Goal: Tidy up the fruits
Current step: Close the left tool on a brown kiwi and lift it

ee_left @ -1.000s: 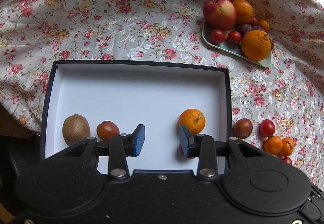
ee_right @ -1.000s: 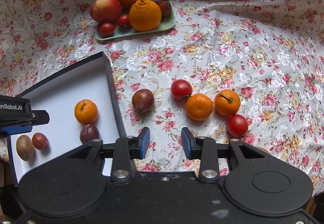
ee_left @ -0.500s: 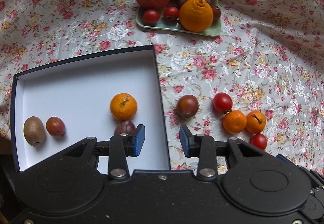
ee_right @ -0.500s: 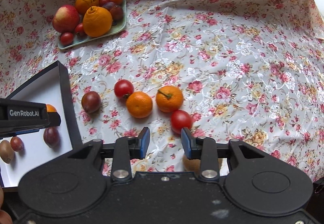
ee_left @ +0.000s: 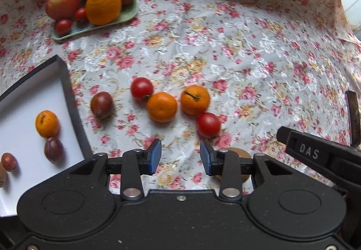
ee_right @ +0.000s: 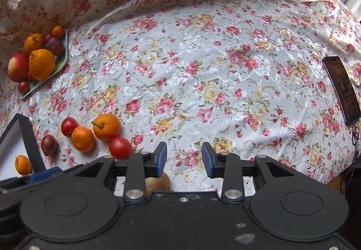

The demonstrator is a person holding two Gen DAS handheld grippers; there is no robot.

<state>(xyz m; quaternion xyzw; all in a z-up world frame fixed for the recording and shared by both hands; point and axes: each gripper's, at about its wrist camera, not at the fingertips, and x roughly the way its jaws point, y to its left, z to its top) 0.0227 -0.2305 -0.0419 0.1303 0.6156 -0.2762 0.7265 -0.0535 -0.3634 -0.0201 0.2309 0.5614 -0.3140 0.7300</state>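
My left gripper [ee_left: 180, 157] is open and empty above the cloth, just short of the loose fruit: a dark plum [ee_left: 102, 104], two tomatoes [ee_left: 141, 88], two mandarins [ee_left: 161, 106] and a kiwi [ee_left: 237, 153] half hidden behind its right finger. The dark box [ee_left: 74, 103] at left holds a mandarin [ee_left: 47, 123], two plums [ee_left: 53, 149] and a kiwi at the frame edge. My right gripper [ee_right: 184, 159] is open and empty over bare cloth, with the kiwi [ee_right: 160, 182] under its left finger and the fruit cluster [ee_right: 106, 127] to its left.
A green tray [ee_left: 126, 18] at the back left carries an apple, large oranges, tomatoes and plums. A dark phone [ee_right: 341, 89] lies near the cloth's right edge. The floral cloth rises in folds at the back.
My left gripper has swung right, from over the box to in front of the loose fruit. My right gripper has also moved right, leaving the fruit cluster at its left.
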